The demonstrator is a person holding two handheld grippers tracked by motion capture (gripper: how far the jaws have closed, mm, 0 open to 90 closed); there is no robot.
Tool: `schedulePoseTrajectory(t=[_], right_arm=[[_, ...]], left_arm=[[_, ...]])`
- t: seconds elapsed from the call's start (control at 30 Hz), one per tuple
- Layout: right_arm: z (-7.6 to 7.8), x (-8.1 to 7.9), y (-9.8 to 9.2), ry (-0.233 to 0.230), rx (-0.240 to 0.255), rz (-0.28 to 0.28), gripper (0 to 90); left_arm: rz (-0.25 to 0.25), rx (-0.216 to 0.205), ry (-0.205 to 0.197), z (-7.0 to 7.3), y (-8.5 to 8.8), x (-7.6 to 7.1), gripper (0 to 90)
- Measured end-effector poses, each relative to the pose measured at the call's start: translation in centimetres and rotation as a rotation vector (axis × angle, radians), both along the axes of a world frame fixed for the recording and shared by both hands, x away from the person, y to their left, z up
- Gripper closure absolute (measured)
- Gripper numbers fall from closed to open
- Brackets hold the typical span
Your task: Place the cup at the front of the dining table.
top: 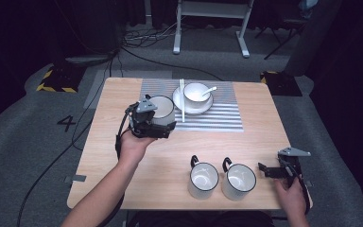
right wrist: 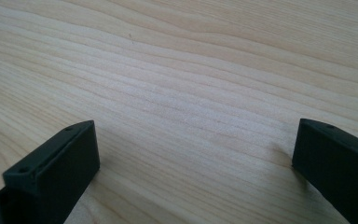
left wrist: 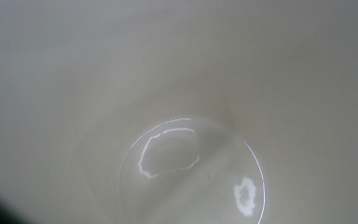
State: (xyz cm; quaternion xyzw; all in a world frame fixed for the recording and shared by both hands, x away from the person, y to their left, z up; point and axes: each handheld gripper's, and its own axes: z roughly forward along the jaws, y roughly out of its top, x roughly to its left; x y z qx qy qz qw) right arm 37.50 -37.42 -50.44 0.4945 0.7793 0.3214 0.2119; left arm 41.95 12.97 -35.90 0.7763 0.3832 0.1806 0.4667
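Observation:
A white cup (top: 163, 109) is at the left edge of the striped placemat (top: 217, 118), and my left gripper (top: 157, 126) is closed against its near side, the person's hand behind it. In the left gripper view the cup's pale inside wall (left wrist: 177, 70) and its round bottom (left wrist: 191, 172) lie very close to the camera; the jaws are hidden. My right gripper (top: 266, 170) rests low at the table's front right, jaws wide apart (right wrist: 191, 154) over bare wood with nothing between them.
Two white mugs with dark rims (top: 203, 179) (top: 238, 180) stand near the front edge, just left of the right gripper. On the placemat sit a plate (top: 177, 99) with a bowl (top: 196, 92), a spoon (top: 209, 90) and chopsticks (top: 182, 101). The wooden table (top: 123, 94) stands on grey carpet.

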Motion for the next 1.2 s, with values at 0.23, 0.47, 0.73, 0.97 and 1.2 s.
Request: schedulePoseTrajectory(t=[0.23,0.47,0.73,0.97,1.2], right_arm=[[0.0,0.0,0.0,0.000,-0.001,0.000,0.4],[0.0,0.0,0.0,0.001,0.001,0.000,0.4],[0.0,0.0,0.0,0.000,0.000,0.000,0.4],[0.0,0.0,0.0,0.000,0.000,0.000,0.4],[0.0,0.1,0.0,0.000,0.001,-0.003,0.4]], left_arm=[[-0.001,-0.001,-0.015,0.5,0.4,2.3,3.5],[0.009,-0.006,-0.034,0.3,0.6,4.4,3.5],[0.052,-0.029,-0.035,0.1,0.6,7.3,3.5],[0.066,-0.001,-0.031,-0.2,0.6,9.3,3.5],[0.089,0.016,-0.029,-0.7,1.4,12.0,3.6]])
